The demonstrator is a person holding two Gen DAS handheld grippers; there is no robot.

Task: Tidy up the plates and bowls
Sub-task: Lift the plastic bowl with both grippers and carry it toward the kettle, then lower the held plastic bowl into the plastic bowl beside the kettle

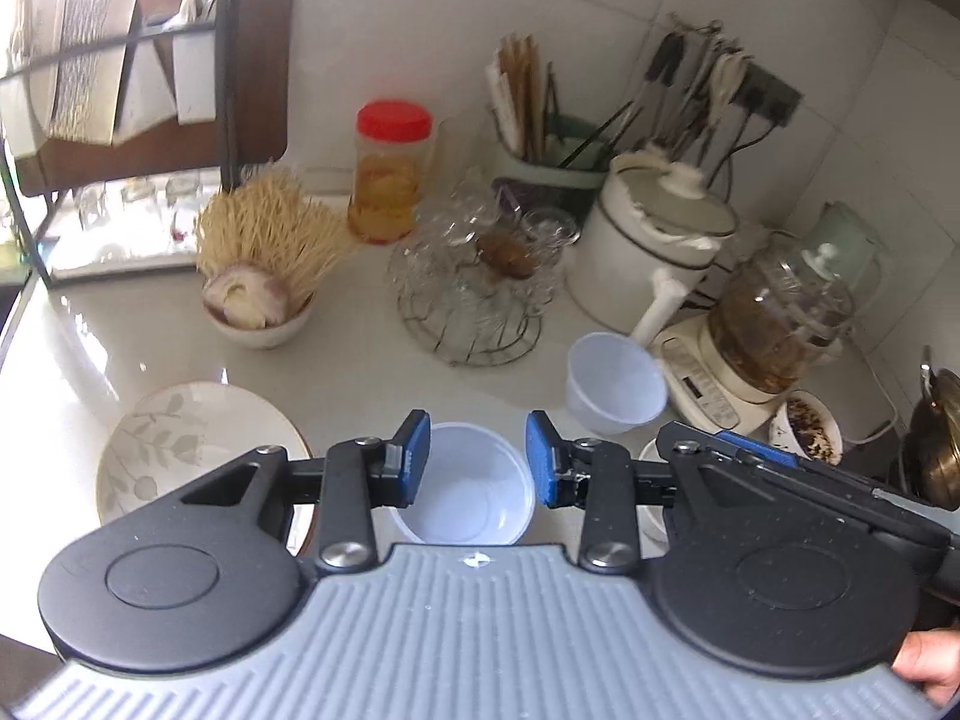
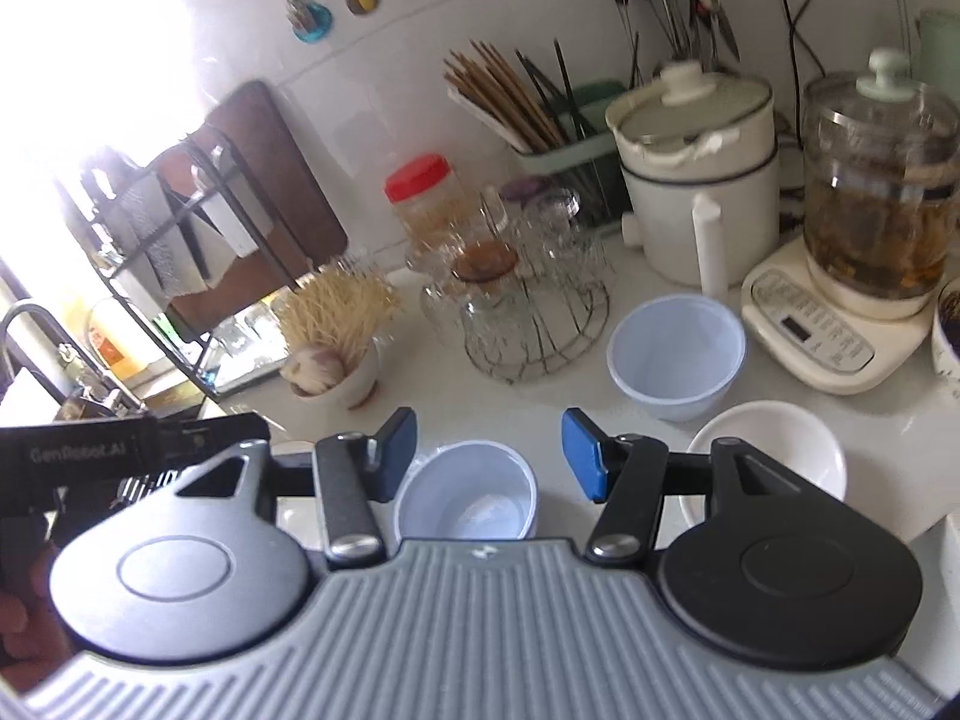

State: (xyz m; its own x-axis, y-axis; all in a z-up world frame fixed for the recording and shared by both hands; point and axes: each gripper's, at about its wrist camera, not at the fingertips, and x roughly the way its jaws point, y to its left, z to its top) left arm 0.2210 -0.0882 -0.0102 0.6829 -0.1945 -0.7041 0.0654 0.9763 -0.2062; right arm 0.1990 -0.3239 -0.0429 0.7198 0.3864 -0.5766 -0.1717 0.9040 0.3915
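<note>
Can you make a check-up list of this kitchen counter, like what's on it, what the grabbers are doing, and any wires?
Surface: white counter, glossy.
Job's things: leaf-pattern plate; translucent plastic bowl below the jaws; second plastic bowl; white ceramic bowl.
Clutter: red-lidded jar, toothpick bowl, wire rack of glasses, white pot, glass kettle, chopstick holder.
Grippers: left gripper and right gripper both have open jaws, holding nothing.
Cables: black cords on the wall.
Surroundings: tiled wall, black dish rack.

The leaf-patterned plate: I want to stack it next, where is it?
In the left wrist view, the leaf-patterned plate lies low on the left, in front of the toothpick bowl.
</note>
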